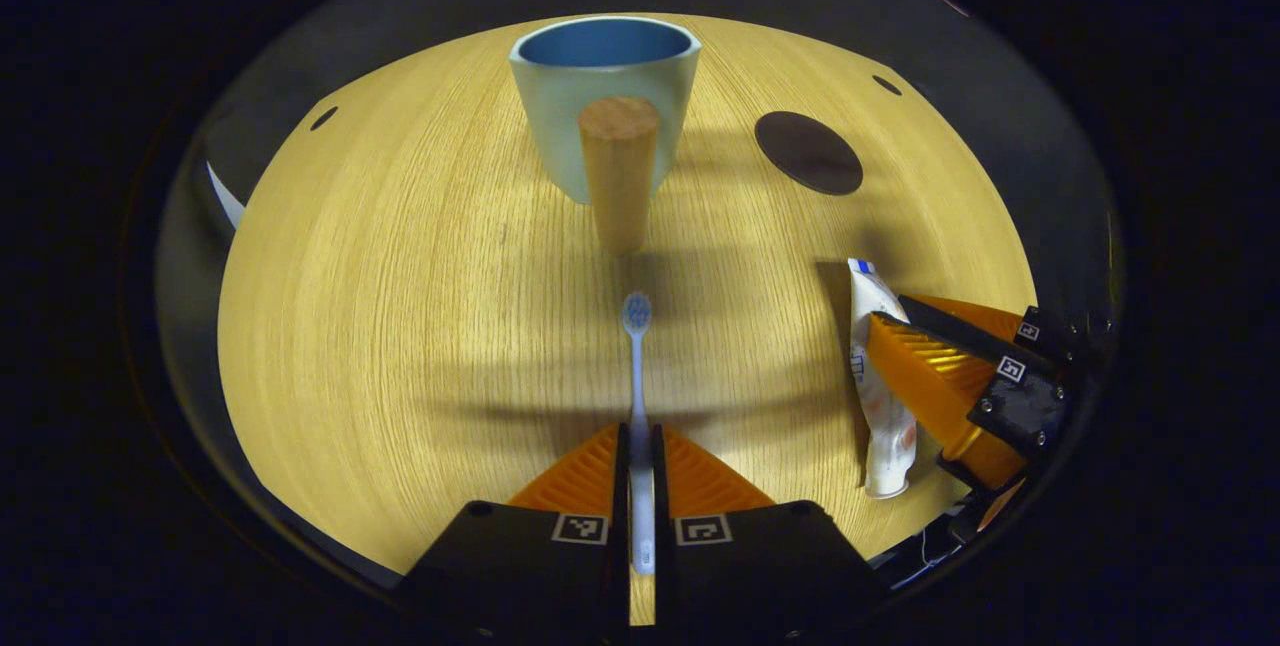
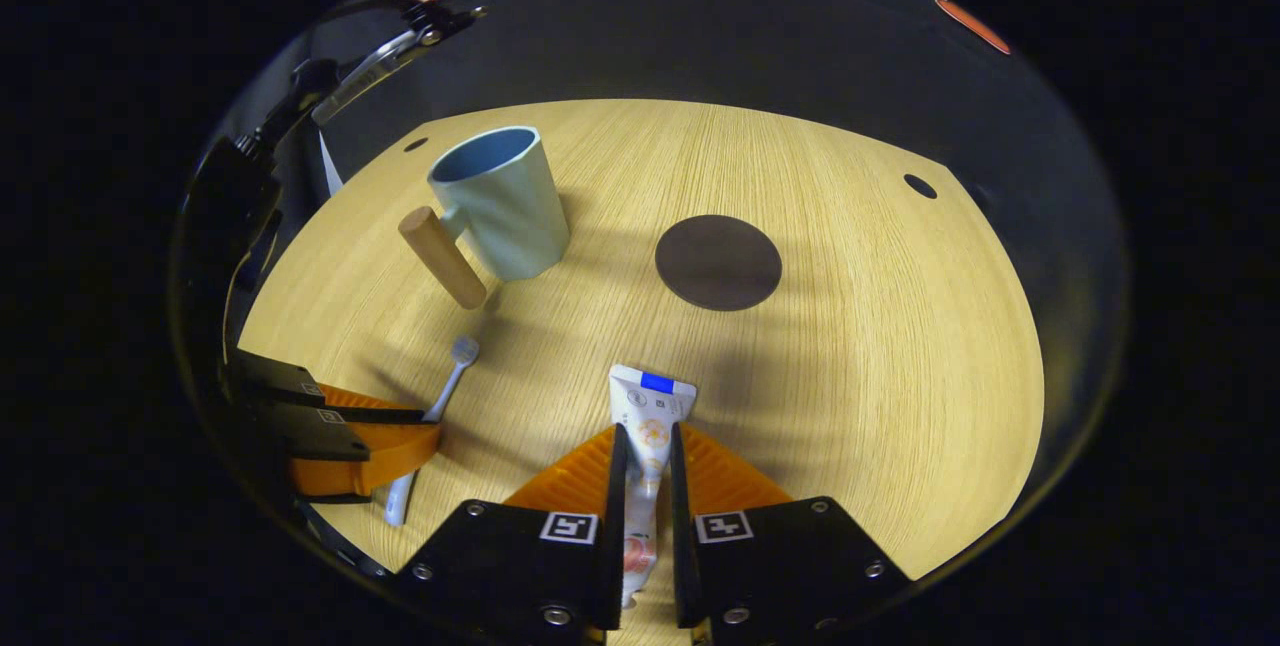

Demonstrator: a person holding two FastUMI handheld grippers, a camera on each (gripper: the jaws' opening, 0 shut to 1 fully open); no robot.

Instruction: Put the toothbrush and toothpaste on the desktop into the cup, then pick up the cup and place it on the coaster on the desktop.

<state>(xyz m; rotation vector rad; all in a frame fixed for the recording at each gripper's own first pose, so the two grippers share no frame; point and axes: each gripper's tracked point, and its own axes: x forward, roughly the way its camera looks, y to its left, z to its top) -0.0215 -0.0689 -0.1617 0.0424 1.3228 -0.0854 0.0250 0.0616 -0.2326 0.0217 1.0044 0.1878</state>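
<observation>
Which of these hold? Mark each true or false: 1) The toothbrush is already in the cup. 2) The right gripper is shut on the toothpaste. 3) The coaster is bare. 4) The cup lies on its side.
1) False: the toothbrush is outside the cup, clamped by the left gripper.
2) True: the right gripper pinches the toothpaste.
3) True: nothing sits on the coaster.
4) False: the cup stands upright on the desktop.
</observation>
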